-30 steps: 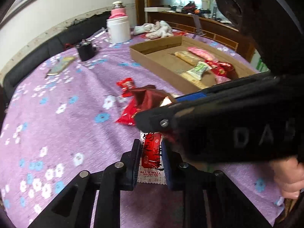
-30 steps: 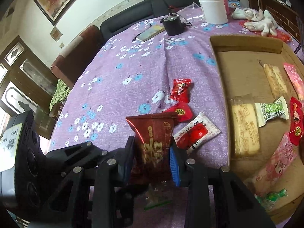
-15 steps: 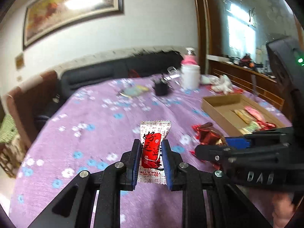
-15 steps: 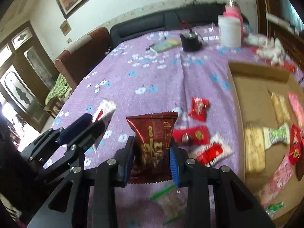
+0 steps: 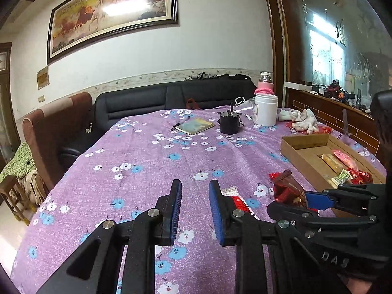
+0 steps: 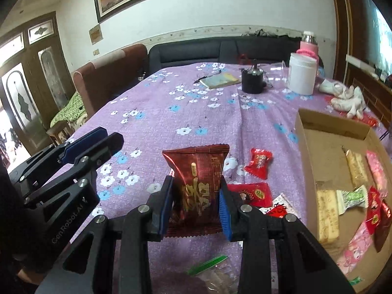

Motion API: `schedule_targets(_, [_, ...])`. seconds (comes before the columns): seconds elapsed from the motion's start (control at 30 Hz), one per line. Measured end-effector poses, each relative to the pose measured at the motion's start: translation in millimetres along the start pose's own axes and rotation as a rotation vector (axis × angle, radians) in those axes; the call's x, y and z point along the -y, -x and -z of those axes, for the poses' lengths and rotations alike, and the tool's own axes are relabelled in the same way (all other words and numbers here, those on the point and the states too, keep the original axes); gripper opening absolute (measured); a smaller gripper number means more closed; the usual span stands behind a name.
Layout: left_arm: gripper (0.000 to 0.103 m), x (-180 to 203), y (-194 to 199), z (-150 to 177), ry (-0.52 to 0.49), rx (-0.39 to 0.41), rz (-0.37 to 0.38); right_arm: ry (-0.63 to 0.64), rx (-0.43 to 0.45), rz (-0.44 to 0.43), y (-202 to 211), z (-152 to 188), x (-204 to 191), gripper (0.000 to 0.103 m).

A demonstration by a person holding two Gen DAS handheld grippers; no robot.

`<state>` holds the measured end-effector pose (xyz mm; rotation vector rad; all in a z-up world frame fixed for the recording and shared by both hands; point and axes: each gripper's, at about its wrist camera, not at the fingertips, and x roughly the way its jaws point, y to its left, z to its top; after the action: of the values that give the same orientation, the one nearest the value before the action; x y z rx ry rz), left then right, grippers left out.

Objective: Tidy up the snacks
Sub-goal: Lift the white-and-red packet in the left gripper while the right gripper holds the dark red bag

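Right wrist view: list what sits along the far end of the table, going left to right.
Notebook → black pot → white jar → white gloves.

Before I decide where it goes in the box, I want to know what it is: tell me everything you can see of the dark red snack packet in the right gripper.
The dark red snack packet is a glossy foil pillow pack with crimped, serrated top and bottom seams and gold printing on its face. It stands upright, lifted off the purple tablecloth, pinched at its lower half between the blue pads of the right gripper. It looks puffy and unopened. Nothing else touches it.
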<state>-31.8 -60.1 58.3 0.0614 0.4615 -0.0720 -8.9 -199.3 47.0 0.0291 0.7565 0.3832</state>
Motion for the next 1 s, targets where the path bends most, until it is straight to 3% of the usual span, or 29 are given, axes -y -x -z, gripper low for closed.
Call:
schedule_targets(0.1, [0.025,-2.8,-7.8,0.4,0.021,-0.053,0.051,-0.079,-0.039,-0.022,-6.2,-0.4,17.6,0.033])
schedule_targets(0.2, [0.025,-9.2,-23.9,0.9,0.108,-0.162,0.154,-0.125,-0.075,-0.030,-13.1,0.4,28.4,0.032])
schedule_targets(0.27, [0.025,-10.8,-31.0,-1.1,0.147,-0.207,0.173,-0.157,-0.083,-0.048,-14.1,0.4,34.8,0.032])
schedule_targets(0.4, [0.048,-14.4,-45.9,-10.0,0.263,-0.321,0.237,-0.187,-0.054,-0.020,-6.9,-1.8,43.3,0.032])
schedule_targets(0.47, [0.049,-9.1,-55.7,-15.3,0.300,-0.377,0.276,-0.215,-0.047,-0.019,-4.0,-2.4,49.9,0.032])
schedule_targets(0.6, [0.051,11.9,-74.3,-15.3,0.267,-0.467,0.247,-0.262,-0.022,-0.013,5.9,-3.4,61.8,0.032])
schedule_targets(0.67, [0.051,22.6,-85.1,-11.0,0.243,-0.500,0.189,-0.272,-0.006,-0.007,10.4,-5.4,66.5,0.032])
schedule_targets(0.73, [0.051,29.1,-91.3,-6.3,0.242,-0.512,0.182,-0.285,0.008,-0.001,14.2,-6.5,70.7,0.032])
schedule_targets(0.77, [0.045,29.9,-92.7,-5.2,0.242,-0.507,0.171,-0.286,0.011,-0.001,15.1,-7.3,72.0,0.032])
schedule_targets(0.8, [0.030,31.4,-93.1,-3.1,0.238,-0.498,0.150,-0.289,0.014,0.003,16.0,-7.5,73.0,0.032])
schedule_targets(0.9, [0.030,33.6,-87.0,-1.2,0.217,-0.447,0.110,-0.297,0.015,-0.003,16.2,-8.9,75.6,0.032])
schedule_targets(1.0, [0.030,33.3,-72.4,-2.1,0.199,-0.345,0.088,-0.292,0.023,-0.004,17.9,-9.2,73.7,0.032])
